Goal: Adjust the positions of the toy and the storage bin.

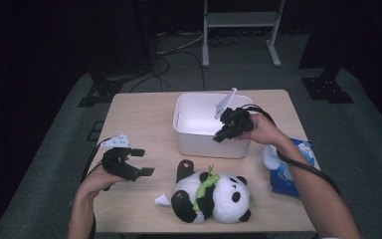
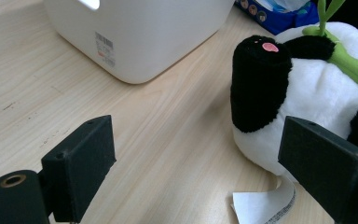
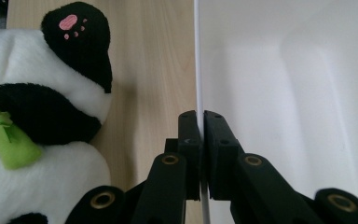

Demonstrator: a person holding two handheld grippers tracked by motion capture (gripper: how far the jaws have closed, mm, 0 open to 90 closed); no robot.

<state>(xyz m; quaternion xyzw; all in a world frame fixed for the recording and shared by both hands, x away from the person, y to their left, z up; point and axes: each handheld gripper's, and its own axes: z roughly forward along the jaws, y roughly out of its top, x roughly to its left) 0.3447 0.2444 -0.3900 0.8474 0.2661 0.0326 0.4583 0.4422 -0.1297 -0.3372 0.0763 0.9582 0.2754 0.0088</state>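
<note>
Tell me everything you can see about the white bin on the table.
The white bin is a rectangular tub with rounded corners, apparently smooth plastic, standing upright and open-topped on the wooden table, behind the plush panda. No contents are visible inside it. A barcode sticker sits low on one outer wall, and a handle cut-out shows near that wall's top. The right gripper is shut on its thin near rim, one jaw inside, one outside.

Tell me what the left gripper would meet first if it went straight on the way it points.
Probably the panda: the open left gripper faces bare table, then its black leg; depth is uncertain.
</note>
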